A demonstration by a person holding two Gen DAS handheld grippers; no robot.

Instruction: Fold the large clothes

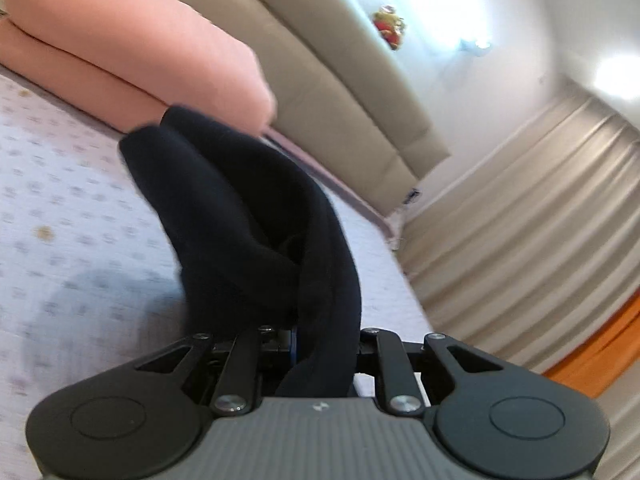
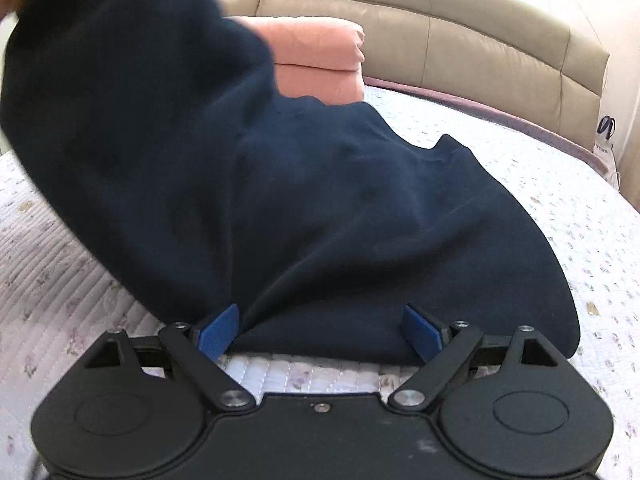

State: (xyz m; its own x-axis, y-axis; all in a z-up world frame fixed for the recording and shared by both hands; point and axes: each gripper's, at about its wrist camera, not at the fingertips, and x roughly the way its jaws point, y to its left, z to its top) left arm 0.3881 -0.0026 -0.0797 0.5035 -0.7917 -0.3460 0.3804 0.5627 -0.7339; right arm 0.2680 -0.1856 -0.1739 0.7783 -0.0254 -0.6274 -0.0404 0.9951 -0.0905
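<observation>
garment (image 2: pixel 280 184) on bed (image 2: pixel 540 168), folded blanket (image 2: pixel 320 60) behind, headboard (image 2: pixel 460 32) beyond

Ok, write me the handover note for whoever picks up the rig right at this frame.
Left tongs: shut on a bunched part of the navy garment, lifted off the bed.
Right tongs: open, pads either side of the garment's near edge, not gripping.
Garment: mostly spread on the bed, one side raised; pink bedding sits behind it by the headboard.
Done: one grip taken.
Left: grip the near edge, then fold; no neat fold shows yet.
</observation>
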